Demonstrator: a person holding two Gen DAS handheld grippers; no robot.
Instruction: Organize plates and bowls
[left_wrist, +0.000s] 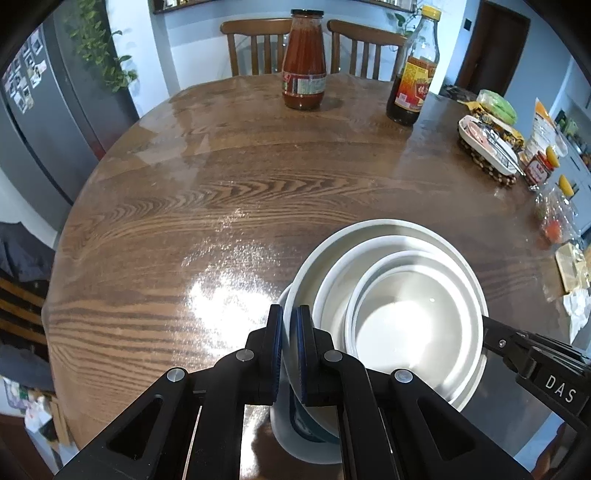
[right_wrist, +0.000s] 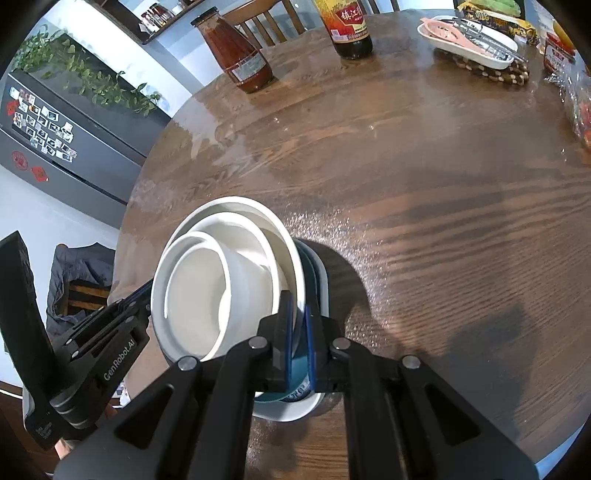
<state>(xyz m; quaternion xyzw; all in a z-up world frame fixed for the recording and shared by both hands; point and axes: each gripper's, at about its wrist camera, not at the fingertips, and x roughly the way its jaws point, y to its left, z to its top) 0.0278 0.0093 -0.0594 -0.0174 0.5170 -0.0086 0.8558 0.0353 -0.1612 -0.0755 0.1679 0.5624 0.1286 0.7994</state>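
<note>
Three white bowls sit nested: a large one (left_wrist: 332, 251) (right_wrist: 275, 229), a middle one (left_wrist: 332, 295) and a small one (left_wrist: 406, 325) (right_wrist: 195, 295). My left gripper (left_wrist: 290, 354) is shut on the large bowl's near rim. It also shows in the right wrist view as the left gripper (right_wrist: 147, 291) at the stack's left side. My right gripper (right_wrist: 298, 350) is shut on the opposite rim; the right gripper (left_wrist: 487, 325) reaches in from the right. Under the stack lie a blue-patterned dish (right_wrist: 295, 373) and a white plate (left_wrist: 291, 443) (right_wrist: 295, 410). Whether the stack rests on them I cannot tell.
On the round wooden table (left_wrist: 184, 221) stand a red sauce jar (left_wrist: 303, 62) and a dark bottle (left_wrist: 413, 74) at the far side. A white oblong dish on a beaded trivet (left_wrist: 487, 151), packets and small jars (left_wrist: 543, 166) crowd the right edge. Chairs (left_wrist: 258, 44) stand behind.
</note>
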